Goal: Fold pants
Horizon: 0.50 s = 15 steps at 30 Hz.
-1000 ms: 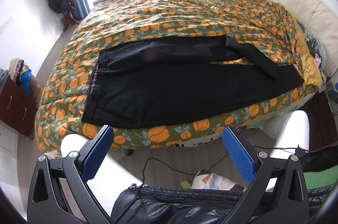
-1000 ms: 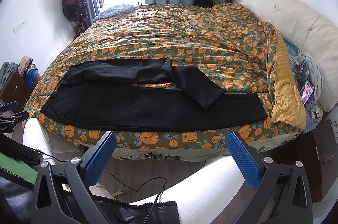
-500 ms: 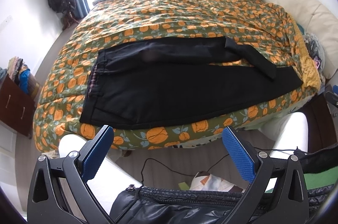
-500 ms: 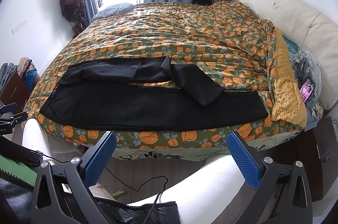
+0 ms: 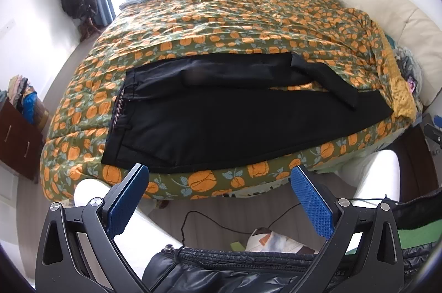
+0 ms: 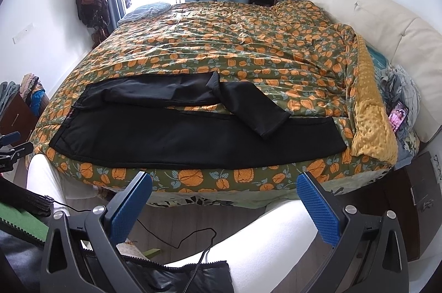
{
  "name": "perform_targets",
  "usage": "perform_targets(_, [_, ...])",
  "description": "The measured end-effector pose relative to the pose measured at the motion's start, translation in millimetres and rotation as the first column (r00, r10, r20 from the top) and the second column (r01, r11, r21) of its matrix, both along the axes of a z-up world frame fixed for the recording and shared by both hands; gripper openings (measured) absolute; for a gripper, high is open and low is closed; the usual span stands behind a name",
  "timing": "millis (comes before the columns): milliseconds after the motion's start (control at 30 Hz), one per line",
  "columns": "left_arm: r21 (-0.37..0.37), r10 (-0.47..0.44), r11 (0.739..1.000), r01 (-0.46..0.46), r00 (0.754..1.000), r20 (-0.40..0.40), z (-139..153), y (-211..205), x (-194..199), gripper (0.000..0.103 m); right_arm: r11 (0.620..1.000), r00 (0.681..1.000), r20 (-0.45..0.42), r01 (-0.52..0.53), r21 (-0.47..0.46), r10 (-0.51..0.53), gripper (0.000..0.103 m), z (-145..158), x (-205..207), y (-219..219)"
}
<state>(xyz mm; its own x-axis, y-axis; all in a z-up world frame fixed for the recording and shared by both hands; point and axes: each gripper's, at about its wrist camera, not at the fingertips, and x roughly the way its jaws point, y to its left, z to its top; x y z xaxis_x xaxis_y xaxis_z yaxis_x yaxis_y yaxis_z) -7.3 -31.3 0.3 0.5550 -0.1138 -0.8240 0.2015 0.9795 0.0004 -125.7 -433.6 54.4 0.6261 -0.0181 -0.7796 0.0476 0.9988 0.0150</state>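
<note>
bed (image 6: 248, 44): soft quilt, a low pinch could catch it | pants (image 6: 193, 138): flat along the near bed edge, far leg doubled back, may slide off | left gripper (image 5: 218, 195), right gripper (image 6: 225, 200): jaws spread wide, empty, short of the bed
</note>
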Motion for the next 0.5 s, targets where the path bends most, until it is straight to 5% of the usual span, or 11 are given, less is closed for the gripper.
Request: perform_targets(500, [-0.010,0.000,1.000,0.000,1.000,0.018,6,3,2,0.103,1.000,0.999,0.022,0.023,-0.014,-0.023,0.103,3,-5,-12])
